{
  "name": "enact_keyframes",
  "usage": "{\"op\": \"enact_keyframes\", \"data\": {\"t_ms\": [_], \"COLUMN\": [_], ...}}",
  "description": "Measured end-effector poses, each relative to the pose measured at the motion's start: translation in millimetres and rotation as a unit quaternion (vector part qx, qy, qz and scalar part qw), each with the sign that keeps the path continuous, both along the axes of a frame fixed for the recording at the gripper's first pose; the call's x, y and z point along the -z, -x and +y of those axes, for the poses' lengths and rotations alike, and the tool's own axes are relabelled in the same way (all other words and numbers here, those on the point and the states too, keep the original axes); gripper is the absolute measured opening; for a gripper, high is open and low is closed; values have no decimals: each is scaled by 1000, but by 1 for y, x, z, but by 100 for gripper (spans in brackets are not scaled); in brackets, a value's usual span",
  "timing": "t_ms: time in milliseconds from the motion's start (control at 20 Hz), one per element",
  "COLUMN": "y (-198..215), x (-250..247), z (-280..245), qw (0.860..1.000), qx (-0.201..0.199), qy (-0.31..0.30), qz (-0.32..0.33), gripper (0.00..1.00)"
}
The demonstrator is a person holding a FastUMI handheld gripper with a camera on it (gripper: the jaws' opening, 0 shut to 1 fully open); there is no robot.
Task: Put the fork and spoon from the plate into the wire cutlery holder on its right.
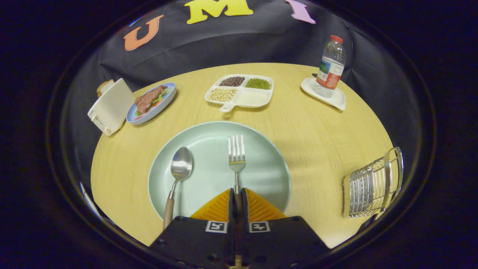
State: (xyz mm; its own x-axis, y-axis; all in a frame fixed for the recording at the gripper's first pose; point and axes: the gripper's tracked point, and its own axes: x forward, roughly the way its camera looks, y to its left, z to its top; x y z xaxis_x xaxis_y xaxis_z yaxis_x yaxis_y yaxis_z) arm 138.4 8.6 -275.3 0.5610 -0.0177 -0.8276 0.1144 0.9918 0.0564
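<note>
A pale green plate (261, 175) lies on the round wooden table just ahead of me. On it rests a metal fork (236, 153) with a wooden handle, tines pointing away; my gripper (237, 194) is shut on its handle, both fingers pressed against it. To the fork's left a metal spoon (180, 168) with a wooden handle lies on the plate, its handle crossing the near rim. The wire cutlery holder (373, 185) stands on the table well to the right of the plate.
Beyond the plate sits a white divided dish (242, 98) with beans and grains. A blue plate with meat (151, 102) and a white toaster (110, 106) stand far left. A water bottle (330, 67) on a white tray (334, 100) is far right.
</note>
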Motion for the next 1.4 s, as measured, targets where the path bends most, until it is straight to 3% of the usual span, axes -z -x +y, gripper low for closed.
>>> {"op": "enact_keyframes", "data": {"t_ms": [150,750,1400], "y": [7,50,99], "x": [-8,-73,-120], "z": [-3,-25,-98], "qw": [1000,998,994], "qx": [3,-6,13], "qy": [-2,-2,17], "qz": [-6,-62,-107], "gripper": [1,1,0]}}
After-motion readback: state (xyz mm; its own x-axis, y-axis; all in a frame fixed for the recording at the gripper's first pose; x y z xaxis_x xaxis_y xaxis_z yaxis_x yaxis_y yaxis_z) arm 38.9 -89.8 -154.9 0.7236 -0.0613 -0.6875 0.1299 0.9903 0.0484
